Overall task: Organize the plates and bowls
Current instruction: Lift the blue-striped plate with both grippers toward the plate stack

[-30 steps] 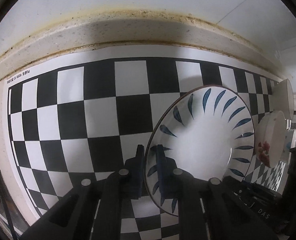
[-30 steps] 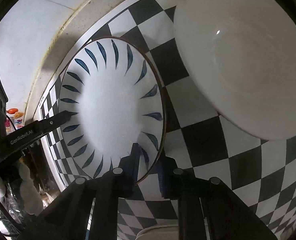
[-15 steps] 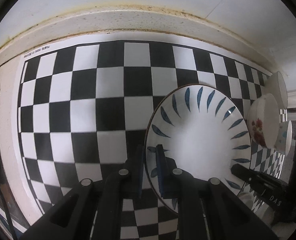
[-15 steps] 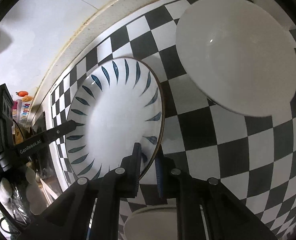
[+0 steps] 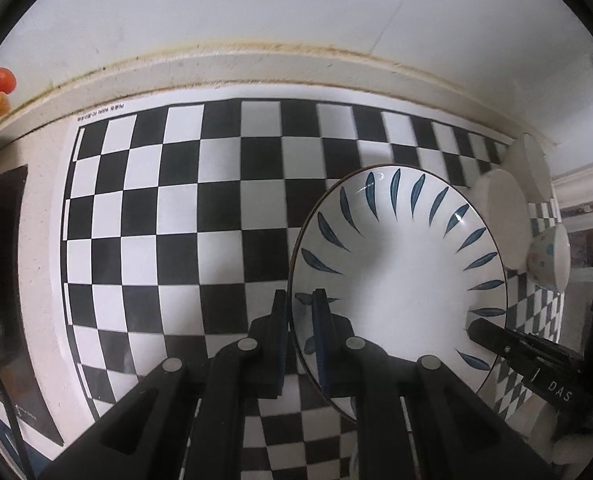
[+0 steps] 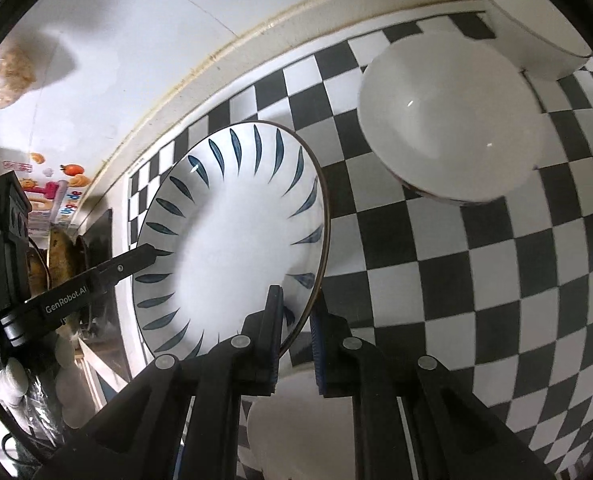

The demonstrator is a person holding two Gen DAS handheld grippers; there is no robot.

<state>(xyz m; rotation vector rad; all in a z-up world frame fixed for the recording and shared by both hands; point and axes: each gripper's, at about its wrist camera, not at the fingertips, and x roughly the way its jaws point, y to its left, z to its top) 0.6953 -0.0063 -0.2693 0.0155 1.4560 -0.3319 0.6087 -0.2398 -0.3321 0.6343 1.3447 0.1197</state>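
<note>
— What's under you?

— A black-and-white chequered mat [image 5: 176, 208] on a speckled worktop [image 5: 48, 184] below a white wall.

— And the white ceramic plate with blue leaf strokes [image 5: 396, 280]?

— Between both my grippers, clear of the mat. My left fingers [image 5: 301, 336] clamp its rim at nine o'clock, my right fingers [image 6: 296, 332] at three. It's stiff, glazed, probably slippery and breakable, so opposite rim holds suit it.

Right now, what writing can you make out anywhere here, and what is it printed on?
"GenRobot.AI": on the left tool's black finger.
"DAS": on the right tool's black finger.
Small print on the checkerboard sheet's corner: too small to read.
Colourful wall stickers: lettering blurred, unreadable.
</note>
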